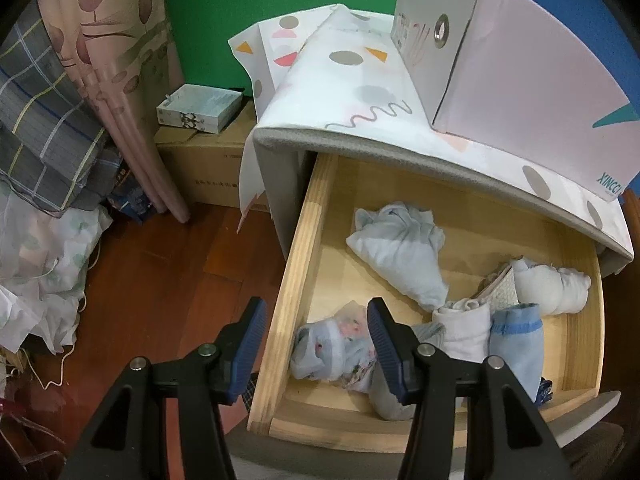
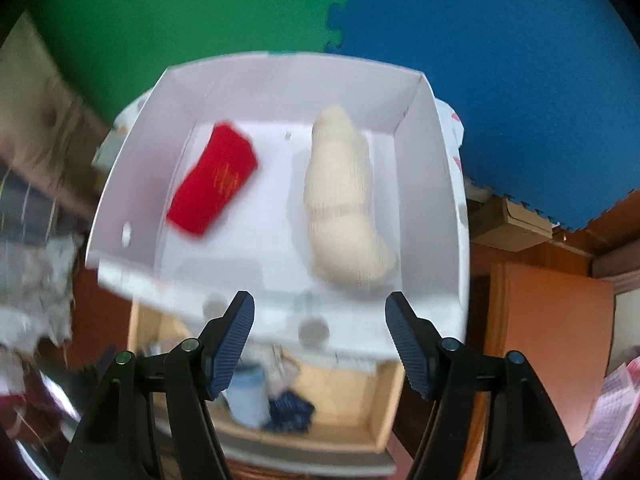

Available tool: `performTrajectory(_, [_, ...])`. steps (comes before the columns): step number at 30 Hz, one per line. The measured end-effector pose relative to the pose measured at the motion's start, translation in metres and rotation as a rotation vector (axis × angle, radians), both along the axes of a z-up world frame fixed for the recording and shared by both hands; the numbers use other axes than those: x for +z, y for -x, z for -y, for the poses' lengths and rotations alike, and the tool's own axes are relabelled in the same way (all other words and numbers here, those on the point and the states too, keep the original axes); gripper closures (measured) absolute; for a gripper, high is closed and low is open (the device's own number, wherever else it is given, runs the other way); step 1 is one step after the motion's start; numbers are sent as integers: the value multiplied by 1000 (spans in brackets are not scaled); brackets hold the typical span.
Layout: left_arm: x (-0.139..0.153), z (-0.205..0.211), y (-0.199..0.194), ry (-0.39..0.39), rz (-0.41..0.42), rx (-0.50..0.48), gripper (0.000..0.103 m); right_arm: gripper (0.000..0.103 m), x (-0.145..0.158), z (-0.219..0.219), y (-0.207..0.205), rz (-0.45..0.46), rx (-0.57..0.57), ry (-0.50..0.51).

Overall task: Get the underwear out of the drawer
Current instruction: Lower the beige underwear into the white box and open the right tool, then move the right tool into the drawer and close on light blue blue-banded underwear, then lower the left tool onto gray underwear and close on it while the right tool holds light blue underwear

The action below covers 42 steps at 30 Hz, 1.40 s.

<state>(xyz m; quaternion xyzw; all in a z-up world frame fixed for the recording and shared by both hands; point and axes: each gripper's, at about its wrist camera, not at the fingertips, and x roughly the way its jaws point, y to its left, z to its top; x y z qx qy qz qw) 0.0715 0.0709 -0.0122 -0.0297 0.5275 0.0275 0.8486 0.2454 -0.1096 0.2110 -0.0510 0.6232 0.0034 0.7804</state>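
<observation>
1. A brown cardboard carton (image 1: 208,172) sits on the dark wooden floor (image 1: 160,272), against the green foam wall (image 1: 208,20).
2. A flat white packet (image 1: 198,108) lies on the carton's top.
3. A pink leaf-print curtain (image 1: 120,60) hangs beside the carton.
4. Grey checked cloth (image 1: 44,128) is heaped left of the curtain.
5. A blue foam wall panel (image 2: 500,80) interlocks with the green one.
</observation>
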Motion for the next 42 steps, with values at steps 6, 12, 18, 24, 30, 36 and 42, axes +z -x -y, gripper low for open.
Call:
performTrajectory(6, [-6, 2, -3, 6, -35, -15, 49, 38, -31, -14, 60, -111, 71, 8])
performTrajectory(12, [-10, 8, -4, 4, -58, -43, 49, 38, -108, -26, 94, -227, 63, -57])
performTrajectory(18, [-12, 6, -5, 9, -72, -40, 49, 39, -164, -54, 108, -286, 75, -83])
performTrajectory(24, [-13, 6, -6, 8, -76, -40, 49, 39, -191, -72, 110, -295, 85, -57])
performTrajectory(30, [-14, 6, -6, 9, -79, -41, 49, 39, -206, -79, 109, -298, 66, -83])
performTrajectory(36, [-15, 7, -6, 3, -85, -43, 49, 51, -217, -91, 112, -308, 83, -80])
performTrajectory(42, [-19, 7, -6, 2, -108, -49, 49, 52, -230, -101, 117, -294, 105, -28])
